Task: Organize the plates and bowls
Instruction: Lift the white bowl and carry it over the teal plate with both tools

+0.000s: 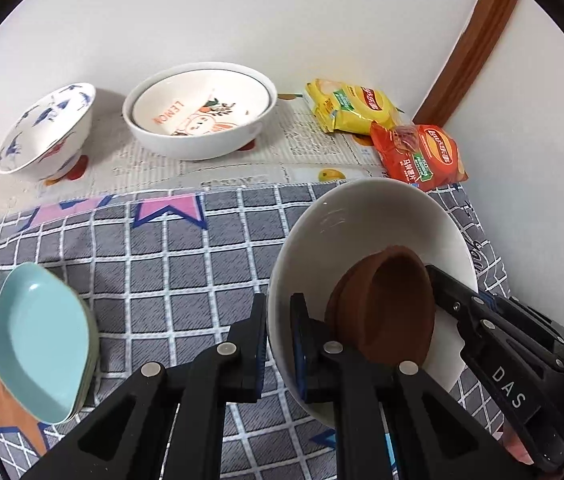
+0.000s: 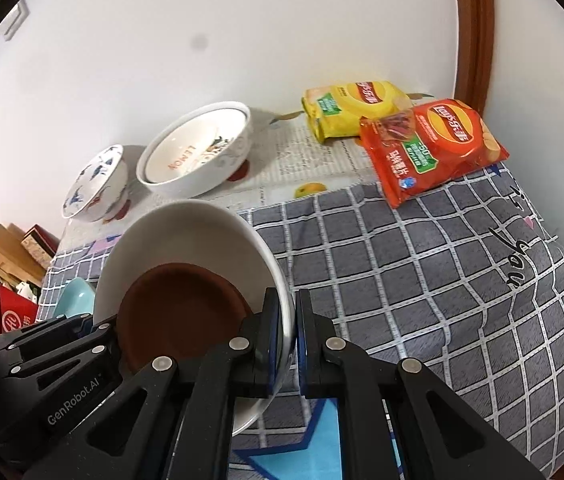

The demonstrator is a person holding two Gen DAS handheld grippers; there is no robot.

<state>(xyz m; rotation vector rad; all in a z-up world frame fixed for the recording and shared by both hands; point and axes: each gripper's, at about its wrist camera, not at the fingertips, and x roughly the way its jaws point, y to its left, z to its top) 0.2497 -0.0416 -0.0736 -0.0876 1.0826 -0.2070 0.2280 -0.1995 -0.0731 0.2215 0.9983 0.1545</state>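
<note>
Both grippers clamp opposite rims of the white bowl [image 1: 362,220]: left gripper [image 1: 277,344], right gripper [image 2: 288,340]. Brown dishes [image 2: 177,312] sit inside the bowl, above the checked cloth [image 1: 161,260].

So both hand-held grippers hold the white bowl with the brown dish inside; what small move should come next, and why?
Probably carry the white bowl toward the LEMON bowl while levelling it. The left hand-held gripper and right hand-held gripper pinch opposite rims, and the brown dish inside leans as if it could slide.
</note>
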